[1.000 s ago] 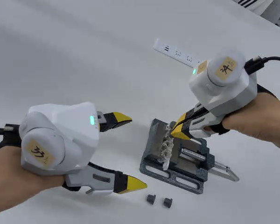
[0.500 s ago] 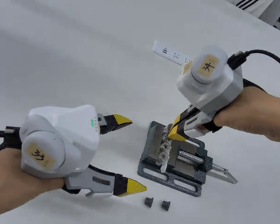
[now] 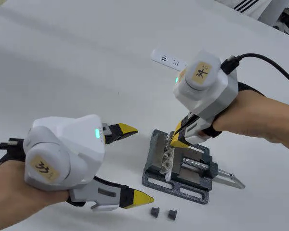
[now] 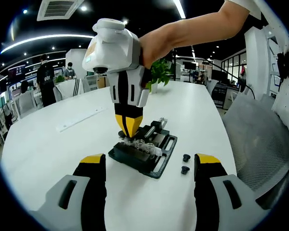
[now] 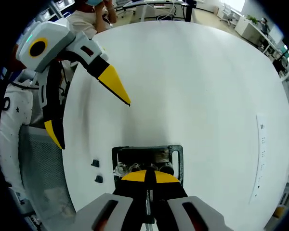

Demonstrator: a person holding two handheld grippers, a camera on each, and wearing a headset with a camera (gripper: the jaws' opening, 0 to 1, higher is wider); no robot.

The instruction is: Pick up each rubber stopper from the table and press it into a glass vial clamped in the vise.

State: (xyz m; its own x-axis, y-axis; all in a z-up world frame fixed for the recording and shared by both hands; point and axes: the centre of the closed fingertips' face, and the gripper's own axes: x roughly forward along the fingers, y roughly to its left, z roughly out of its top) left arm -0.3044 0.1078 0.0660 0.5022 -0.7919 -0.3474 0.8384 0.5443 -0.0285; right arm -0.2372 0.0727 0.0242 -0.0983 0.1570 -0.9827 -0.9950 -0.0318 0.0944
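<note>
Head view: my right gripper [image 3: 176, 142], jaws together, is at the vials [image 3: 167, 159] in the vise [image 3: 183, 185]; left gripper [image 3: 137, 163] apart, at left; two stoppers [image 3: 155, 211] lie on the vise's near side; I judge off-centre pressing could crack glass.

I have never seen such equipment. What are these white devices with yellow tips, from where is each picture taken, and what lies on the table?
No robot here: a person holds a hand tool with two jaws in each hand. The head view comes from a camera on the person's head; each round picture comes from a camera riding on one gripper. The left gripper hangs open above the white table, holding nothing. The right gripper has its jaws closed, tips down at the glass vials clamped in the dark vise; whether a stopper sits between them is hidden. Two small dark rubber stoppers lie near the vise, and a white power strip lies farther away.
</note>
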